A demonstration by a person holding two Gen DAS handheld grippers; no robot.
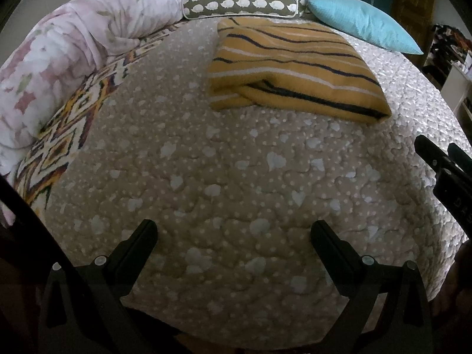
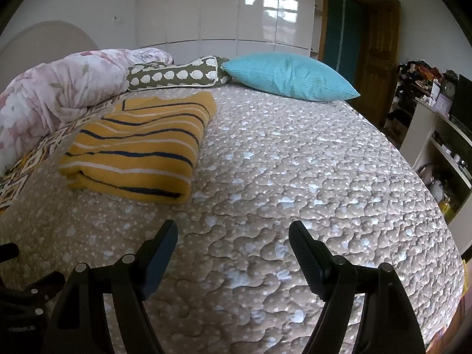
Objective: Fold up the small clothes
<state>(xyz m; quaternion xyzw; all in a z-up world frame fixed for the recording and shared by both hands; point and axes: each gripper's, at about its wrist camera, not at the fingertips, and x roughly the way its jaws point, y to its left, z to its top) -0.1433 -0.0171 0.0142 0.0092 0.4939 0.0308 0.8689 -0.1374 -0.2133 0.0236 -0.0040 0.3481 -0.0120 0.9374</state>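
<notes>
A yellow garment with navy and white stripes (image 1: pixel 292 67) lies folded on the beige quilted bedspread (image 1: pixel 224 177); it also shows in the right wrist view (image 2: pixel 138 144), left of centre. My left gripper (image 1: pixel 234 230) is open and empty, hovering over the bare quilt well short of the garment. My right gripper (image 2: pixel 233 233) is open and empty, over the quilt (image 2: pixel 295 177) to the right of the garment. The right gripper's tips also show at the right edge of the left wrist view (image 1: pixel 439 153).
A floral duvet (image 1: pixel 59 59) is bunched along the far left. A hedgehog-print bolster (image 1: pixel 242 4) and a teal pillow (image 1: pixel 362 20) lie at the head of the bed. White shelves with clutter (image 2: pixel 442 135) stand beyond the bed's right edge.
</notes>
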